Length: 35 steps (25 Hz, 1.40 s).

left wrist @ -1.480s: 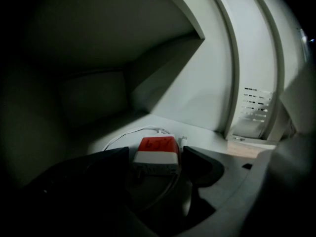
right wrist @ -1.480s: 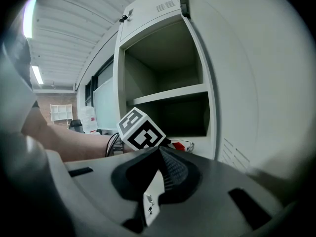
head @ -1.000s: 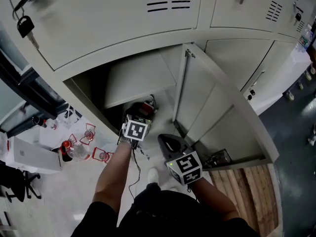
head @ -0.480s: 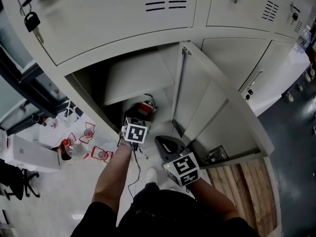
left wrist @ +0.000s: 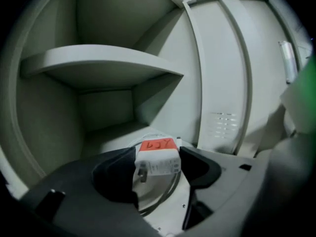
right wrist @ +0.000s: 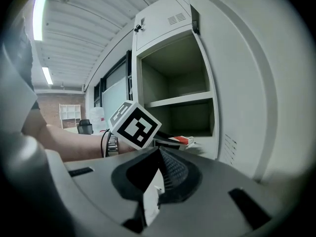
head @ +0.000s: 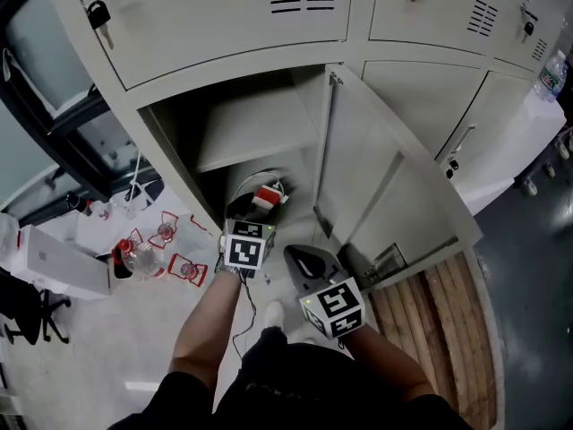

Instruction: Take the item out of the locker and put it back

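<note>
A white charger with a red label [left wrist: 157,157] and its looped white cable sits between the jaws of my left gripper [left wrist: 159,171], at the mouth of the open lower locker compartment [left wrist: 106,117]. Both pads press on its sides, and the jaws have just been closing on it. From the head camera, the charger [head: 267,195] shows just beyond the left gripper [head: 257,215], under the locker shelf [head: 255,137]. My right gripper [head: 302,258] hangs shut and empty beside the open locker door [head: 385,177]. The right gripper view shows its jaws [right wrist: 159,154] closed together, with the charger [right wrist: 180,141] past the left marker cube.
The open door [left wrist: 222,73] stands to the right of the compartment. Plastic bottles with red labels [head: 134,260] and a white box [head: 54,271] lie on the floor at left. A wooden pallet [head: 439,330] sits at lower right. Keys hang from the upper locker [head: 97,14].
My left gripper has drawn back a little from the locker with the charger between its jaws. The head view has shifted, showing more of the compartment. The right gripper has barely moved.
</note>
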Each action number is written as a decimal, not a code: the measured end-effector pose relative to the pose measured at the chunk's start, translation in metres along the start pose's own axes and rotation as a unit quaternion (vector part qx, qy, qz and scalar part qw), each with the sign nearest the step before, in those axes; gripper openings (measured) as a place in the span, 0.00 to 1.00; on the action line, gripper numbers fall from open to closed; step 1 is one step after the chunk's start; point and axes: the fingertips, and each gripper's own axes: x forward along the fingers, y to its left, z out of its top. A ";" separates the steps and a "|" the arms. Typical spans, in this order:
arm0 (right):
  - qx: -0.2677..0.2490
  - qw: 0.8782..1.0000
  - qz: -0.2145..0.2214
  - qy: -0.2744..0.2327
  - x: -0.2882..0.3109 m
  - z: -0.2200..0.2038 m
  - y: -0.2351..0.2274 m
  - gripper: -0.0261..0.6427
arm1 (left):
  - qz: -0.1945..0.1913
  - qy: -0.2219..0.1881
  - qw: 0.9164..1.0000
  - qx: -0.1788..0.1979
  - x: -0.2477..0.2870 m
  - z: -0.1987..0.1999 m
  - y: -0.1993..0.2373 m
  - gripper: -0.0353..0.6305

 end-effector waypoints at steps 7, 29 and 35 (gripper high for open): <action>-0.006 1.000 0.014 0.000 -0.025 -0.010 0.018 0.04 | 0.006 -0.026 0.999 -0.038 -0.046 -0.008 -0.019 0.47; 0.025 1.000 0.007 -0.008 -0.018 -0.018 0.070 0.04 | 0.016 -0.082 0.992 -0.098 -0.216 -0.058 -0.017 0.47; 0.030 0.999 -0.030 -0.019 -0.025 -0.013 0.095 0.04 | -0.002 -0.081 0.992 -0.091 -0.268 -0.082 -0.015 0.47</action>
